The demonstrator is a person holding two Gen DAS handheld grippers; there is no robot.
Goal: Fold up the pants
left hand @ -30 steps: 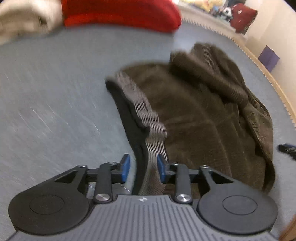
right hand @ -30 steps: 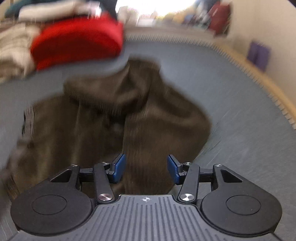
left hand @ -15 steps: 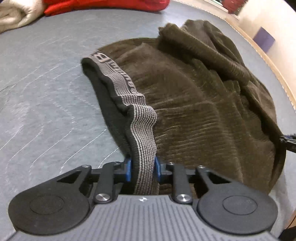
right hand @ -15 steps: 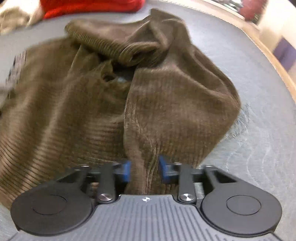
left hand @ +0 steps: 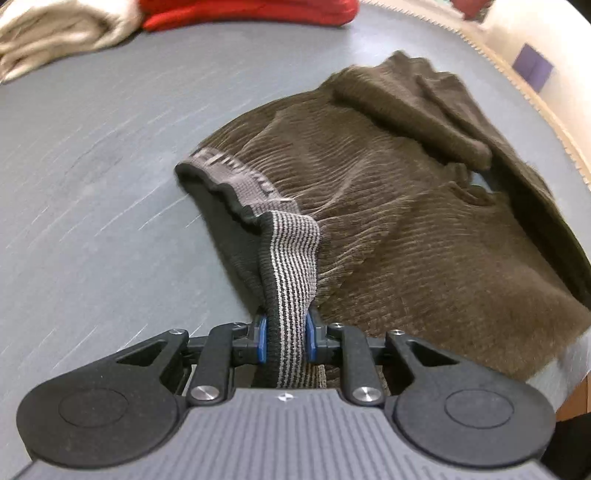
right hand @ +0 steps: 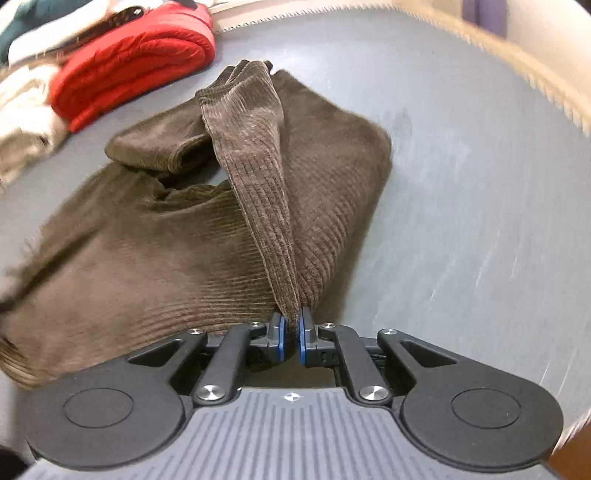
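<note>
Dark brown corduroy pants (left hand: pixel 399 206) lie crumpled on a grey table (left hand: pixel 92 184). Their grey striped elastic waistband (left hand: pixel 291 258) runs up into my left gripper (left hand: pixel 284 339), which is shut on it and lifts it off the table. In the right wrist view the pants (right hand: pixel 147 258) spread to the left, and my right gripper (right hand: pixel 291 334) is shut on a raised ridge of the brown fabric (right hand: pixel 258 184) that stretches away from the jaws. One rolled leg (right hand: pixel 155 147) lies at the far side.
A folded red garment (right hand: pixel 129 62) and cream garments (right hand: pixel 22 122) are stacked at the table's far left; they also show in the left wrist view (left hand: pixel 240 11). The table's light edge (right hand: pixel 535 74) curves along the right. A purple object (left hand: pixel 533 68) sits beyond it.
Both grippers closed from open onto the pants, the left on the waistband, the right on a fold of fabric. Both have since lifted and pulled the cloth taut.
</note>
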